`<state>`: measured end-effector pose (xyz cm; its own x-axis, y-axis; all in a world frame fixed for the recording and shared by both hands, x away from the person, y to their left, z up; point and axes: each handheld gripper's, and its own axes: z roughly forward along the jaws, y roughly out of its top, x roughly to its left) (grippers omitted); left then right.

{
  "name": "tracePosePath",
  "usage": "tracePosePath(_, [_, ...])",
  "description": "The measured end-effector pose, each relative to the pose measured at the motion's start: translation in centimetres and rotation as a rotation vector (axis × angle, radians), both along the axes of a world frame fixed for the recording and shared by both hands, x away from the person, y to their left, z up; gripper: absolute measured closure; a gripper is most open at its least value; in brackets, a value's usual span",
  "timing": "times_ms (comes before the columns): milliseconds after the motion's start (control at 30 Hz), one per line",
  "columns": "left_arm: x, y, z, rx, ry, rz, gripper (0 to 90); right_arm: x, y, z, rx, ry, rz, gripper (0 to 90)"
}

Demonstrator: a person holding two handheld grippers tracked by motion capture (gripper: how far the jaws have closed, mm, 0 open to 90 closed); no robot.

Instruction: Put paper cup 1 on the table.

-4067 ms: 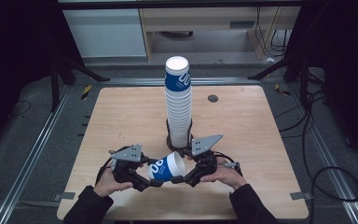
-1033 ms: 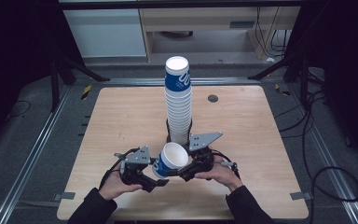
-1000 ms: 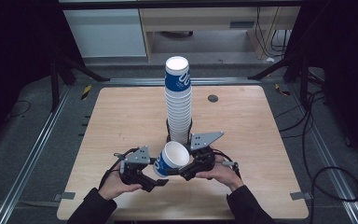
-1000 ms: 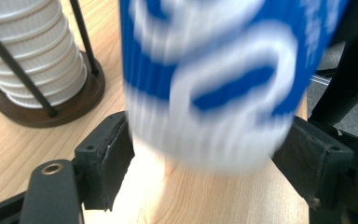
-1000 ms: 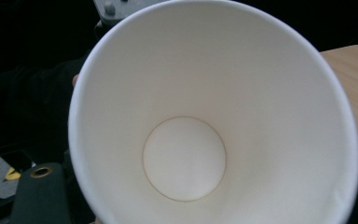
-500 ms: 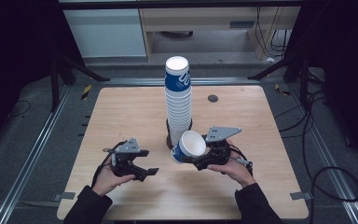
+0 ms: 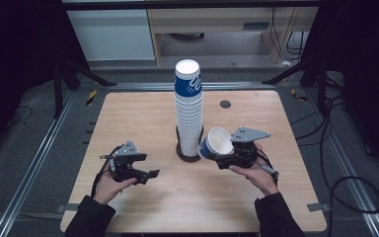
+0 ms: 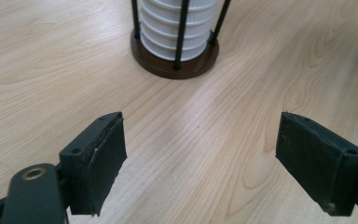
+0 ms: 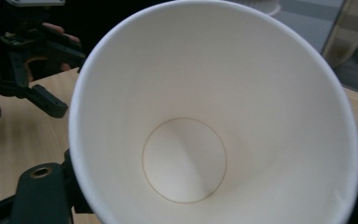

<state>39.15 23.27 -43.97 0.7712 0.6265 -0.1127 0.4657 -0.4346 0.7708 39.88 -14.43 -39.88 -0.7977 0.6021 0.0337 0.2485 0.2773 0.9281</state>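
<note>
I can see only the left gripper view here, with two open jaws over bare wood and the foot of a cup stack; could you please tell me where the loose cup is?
Observer: The right tool is shut on the paper cup, just right of the cup stack in the high view.
Operator: Thank you. Which way does that cup face?
Observer: It lies tilted on its side; the right gripper view looks straight into its white inside.
Operator: And is anything else loose on the table?
Observer: Only a small dark round spot on the table, beyond the stack.
</note>
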Motion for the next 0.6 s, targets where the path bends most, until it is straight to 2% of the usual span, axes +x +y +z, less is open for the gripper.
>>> tracePosePath(167, [0.3,0.6,-0.2,0.001,0.009,0.044,15.3,0.4,-0.7,0.3,-0.036,0.008,-0.077,20.3])
tracePosePath(267, [0.4,0.9,-0.4,0.017,0.005,0.07,15.1,0.9,-1.2,0.5,-0.057,0.016,-0.136,20.2])
tracePosePath(433, [0.6,1.6,-0.5,0.018,0.007,0.092,14.9,1.7,-2.6,1.0,-0.077,0.019,-0.233,20.2])
tracePosePath(600, [0.6,2.0,0.0,0.012,-0.01,0.116,14.8,2.6,-4.2,1.3,-0.108,0.029,-0.322,20.1])
